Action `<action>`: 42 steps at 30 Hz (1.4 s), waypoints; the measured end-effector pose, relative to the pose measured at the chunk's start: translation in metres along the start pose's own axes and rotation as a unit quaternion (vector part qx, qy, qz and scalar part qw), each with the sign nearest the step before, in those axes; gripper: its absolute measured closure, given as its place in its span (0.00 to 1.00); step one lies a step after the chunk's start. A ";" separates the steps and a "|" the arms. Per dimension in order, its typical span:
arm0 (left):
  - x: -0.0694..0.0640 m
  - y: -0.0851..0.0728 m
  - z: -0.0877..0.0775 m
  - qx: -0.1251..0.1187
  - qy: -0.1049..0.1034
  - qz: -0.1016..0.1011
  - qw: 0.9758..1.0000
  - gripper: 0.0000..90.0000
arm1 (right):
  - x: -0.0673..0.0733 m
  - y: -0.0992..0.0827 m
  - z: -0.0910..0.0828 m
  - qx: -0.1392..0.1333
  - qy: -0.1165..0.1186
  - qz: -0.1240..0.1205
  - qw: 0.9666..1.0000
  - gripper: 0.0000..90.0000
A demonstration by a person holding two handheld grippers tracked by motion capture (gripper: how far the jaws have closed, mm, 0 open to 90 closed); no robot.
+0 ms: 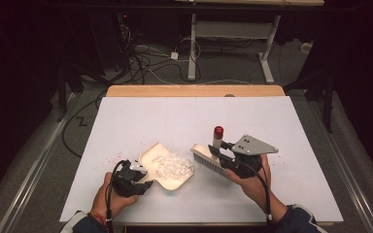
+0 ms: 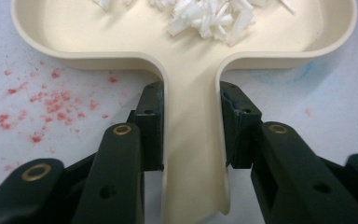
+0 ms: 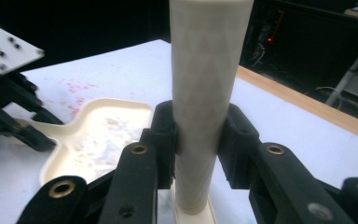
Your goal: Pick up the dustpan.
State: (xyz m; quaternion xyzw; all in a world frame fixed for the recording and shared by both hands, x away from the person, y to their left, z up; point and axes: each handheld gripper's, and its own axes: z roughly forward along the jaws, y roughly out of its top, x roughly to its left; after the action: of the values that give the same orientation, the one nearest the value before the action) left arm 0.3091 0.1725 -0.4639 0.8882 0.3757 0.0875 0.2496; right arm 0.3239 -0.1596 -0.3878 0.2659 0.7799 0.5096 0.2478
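A cream dustpan [image 1: 151, 154] lies on the white table, holding a pile of white shreds [image 1: 175, 165]. My left gripper [image 1: 138, 178] is shut on the dustpan's handle [image 2: 193, 140], with a pad pressed to each side. The shreds [image 2: 209, 18] sit near the pan's middle. Right of the pan, a cream brush [image 1: 207, 158] stands with its bristles down near the pan's mouth, its red-tipped handle [image 1: 218, 132] pointing up. My right gripper [image 1: 225, 154] is shut on that handle [image 3: 205, 84]. The right gripper view also shows the dustpan [image 3: 116, 106] and the left gripper [image 3: 14, 116] at left.
Red specks [image 1: 110, 158] dot the white table cover [image 1: 175, 116] left of the pan, also the red specks [image 2: 42, 107] beside the handle. A wooden table edge [image 1: 194, 91] runs along the back. Cables and a desk frame [image 1: 192, 43] lie on the floor beyond.
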 end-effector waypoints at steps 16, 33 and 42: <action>-0.004 0.001 -0.002 -0.005 -0.003 -0.002 1.000 0.70 | 0.043 0.022 0.026 -0.023 0.054 -0.018 0.998 0.78; -0.004 0.000 0.000 -0.002 -0.004 -0.003 1.000 0.70 | 0.006 0.032 0.021 -0.065 0.014 -0.014 0.998 0.78; -0.003 -0.002 -0.004 -0.003 -0.004 -0.007 1.000 0.70 | 0.007 0.018 0.071 -0.031 -0.005 -0.041 0.999 0.78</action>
State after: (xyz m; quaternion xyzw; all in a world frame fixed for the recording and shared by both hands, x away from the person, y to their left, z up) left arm 0.3039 0.1731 -0.4616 0.8853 0.3806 0.0833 0.2539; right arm 0.3685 -0.1020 -0.3970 0.2279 0.7728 0.5217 0.2803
